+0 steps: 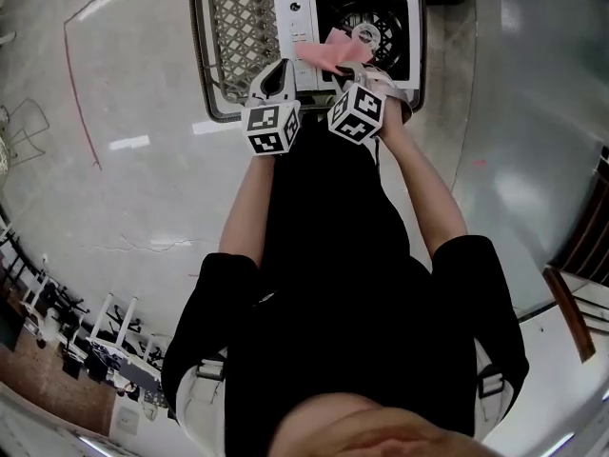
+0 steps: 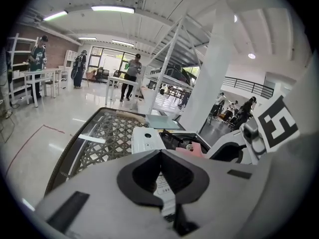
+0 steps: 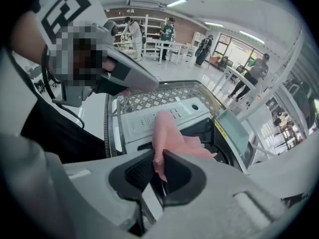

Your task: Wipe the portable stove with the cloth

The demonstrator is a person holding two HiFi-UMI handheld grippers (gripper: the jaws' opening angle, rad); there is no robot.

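The white portable stove [image 1: 303,22] with its black burner well sits on a lattice-top table [image 1: 233,36]. Over the stove's near edge hangs a pink cloth [image 1: 333,53], and my right gripper [image 1: 348,69] is shut on it. In the right gripper view the cloth [image 3: 167,133] rises from between the pads of that gripper [image 3: 158,159], above the stove's control panel [image 3: 164,114]. My left gripper [image 1: 283,67] hovers at the stove's near-left corner with its jaws shut and nothing in them. In the left gripper view its tips [image 2: 161,152] meet just before the stove [image 2: 147,139], beside the cloth [image 2: 193,151].
The table's dark rim [image 2: 75,148] curves round the lattice top to the stove's left. A white column [image 2: 212,78] and a rack stand behind the table. Several people and tables [image 2: 42,73] are far off across the glossy floor, which has a red line [image 1: 81,93] on it.
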